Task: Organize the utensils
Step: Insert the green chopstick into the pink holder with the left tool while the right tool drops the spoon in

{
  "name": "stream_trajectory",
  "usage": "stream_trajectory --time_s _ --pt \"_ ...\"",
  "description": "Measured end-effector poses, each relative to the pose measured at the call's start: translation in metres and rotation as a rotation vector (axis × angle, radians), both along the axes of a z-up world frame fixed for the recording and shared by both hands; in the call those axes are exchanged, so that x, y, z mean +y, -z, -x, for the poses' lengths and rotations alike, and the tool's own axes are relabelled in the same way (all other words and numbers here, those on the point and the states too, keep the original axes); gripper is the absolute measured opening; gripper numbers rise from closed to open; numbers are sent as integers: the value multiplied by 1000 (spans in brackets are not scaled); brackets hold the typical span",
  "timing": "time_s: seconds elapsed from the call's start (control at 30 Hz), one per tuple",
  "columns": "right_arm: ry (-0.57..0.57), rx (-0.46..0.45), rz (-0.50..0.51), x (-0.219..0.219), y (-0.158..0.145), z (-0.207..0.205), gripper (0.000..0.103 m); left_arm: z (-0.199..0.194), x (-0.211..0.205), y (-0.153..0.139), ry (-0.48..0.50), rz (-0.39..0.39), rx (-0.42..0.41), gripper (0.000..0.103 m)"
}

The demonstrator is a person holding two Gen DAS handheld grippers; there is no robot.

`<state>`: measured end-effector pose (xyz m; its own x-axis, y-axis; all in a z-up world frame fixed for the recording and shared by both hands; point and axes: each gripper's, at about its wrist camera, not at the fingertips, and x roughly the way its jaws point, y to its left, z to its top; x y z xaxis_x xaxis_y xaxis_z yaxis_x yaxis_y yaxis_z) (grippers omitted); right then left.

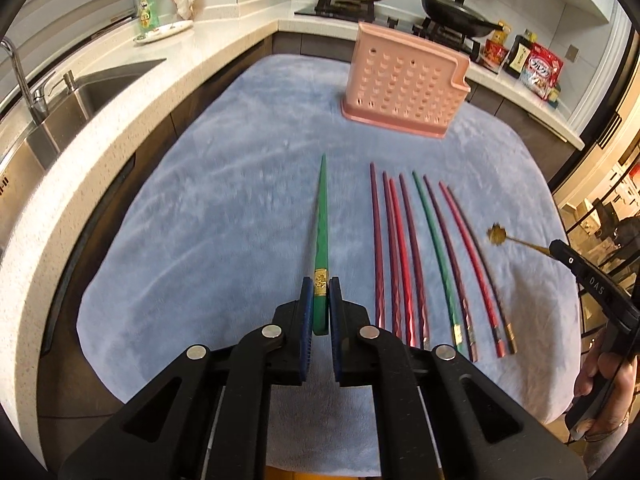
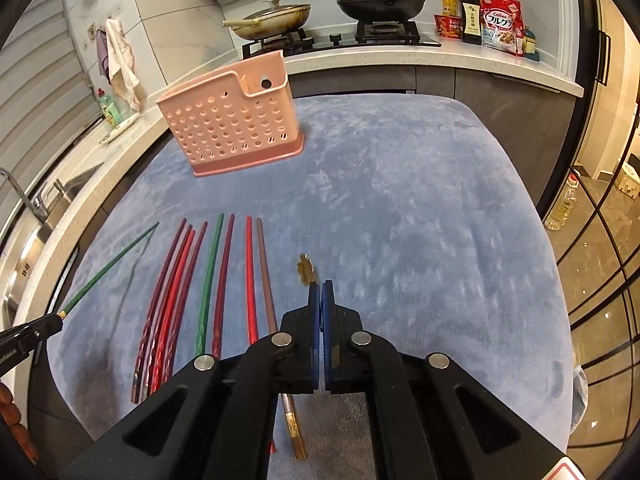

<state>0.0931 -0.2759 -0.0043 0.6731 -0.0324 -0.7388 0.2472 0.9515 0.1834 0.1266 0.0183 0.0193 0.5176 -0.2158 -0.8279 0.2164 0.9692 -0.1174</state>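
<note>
My left gripper (image 1: 321, 286) is shut on a green chopstick (image 1: 322, 216), held by its gold-banded end and lifted above the cloth; it also shows in the right wrist view (image 2: 108, 266). My right gripper (image 2: 320, 285) is shut on a small gold spoon (image 2: 306, 269) with a flower-shaped head, seen from the left wrist view (image 1: 497, 234) in the air. Several red, maroon and green chopsticks (image 1: 416, 256) lie side by side on the blue cloth (image 1: 224, 216). A pink perforated utensil holder (image 1: 404, 80) stands at the far end, also in the right wrist view (image 2: 234, 116).
A sink with faucet (image 1: 60, 96) lies on the left. A stove with two pans (image 1: 400, 0) and food packages (image 1: 536, 68) line the back counter. A plate (image 1: 164, 31) and soap bottle (image 1: 147, 7) stand by the sink. Glass doors (image 2: 600, 240) are on the right.
</note>
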Motion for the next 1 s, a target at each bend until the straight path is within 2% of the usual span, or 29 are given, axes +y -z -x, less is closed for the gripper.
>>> stream_trajectory --time_s 0.17,0.43,0.63,0.8,1.0 --pt "-1 -25 -1 -2 -14 -6 1 -12 4 -20 -5 23 -40 7" --pt "-10 -90 -11 -6 -48 -24 1 -44 2 -67 -4 27 -160 7" --pt "-25 -155 18 -6 -80 -50 1 -77 -6 -102 -6 18 -248 7" --pt "-22 -207 30 -11 -106 -80 1 -100 -18 -143 -3 7 -350 7" --pt "-16 -269 -16 -25 -129 -118 1 -123 -31 -201 -13 50 -479 7"
